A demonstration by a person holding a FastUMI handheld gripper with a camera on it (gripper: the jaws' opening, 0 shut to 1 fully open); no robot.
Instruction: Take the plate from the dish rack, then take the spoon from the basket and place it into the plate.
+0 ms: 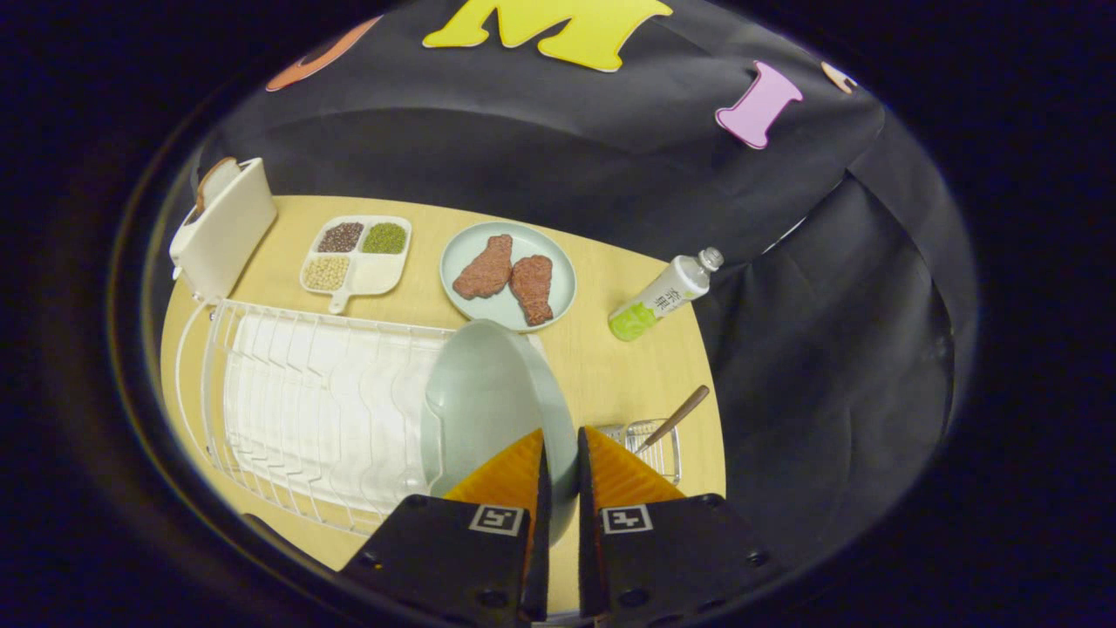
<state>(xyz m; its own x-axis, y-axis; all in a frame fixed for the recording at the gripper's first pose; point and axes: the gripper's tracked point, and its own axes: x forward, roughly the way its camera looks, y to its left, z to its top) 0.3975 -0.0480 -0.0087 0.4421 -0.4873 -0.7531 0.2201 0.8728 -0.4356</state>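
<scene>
Gripper (561, 449) fingers clamped on rim of pale green plate (488, 406), one finger each side of the edge. Plate stands upright at right end of white dish rack (305, 401). Spoon (673, 419) w/ wooden handle leans in wire basket (654, 445), just right of fingers. Beyond: plate w/ meat (508, 275), divided tray (357, 253), bottle (667, 292), toaster (227, 227).

Pale-green plate (488, 401) upright in rack (288, 410), fingers (510, 471) gripping rim.
</scene>
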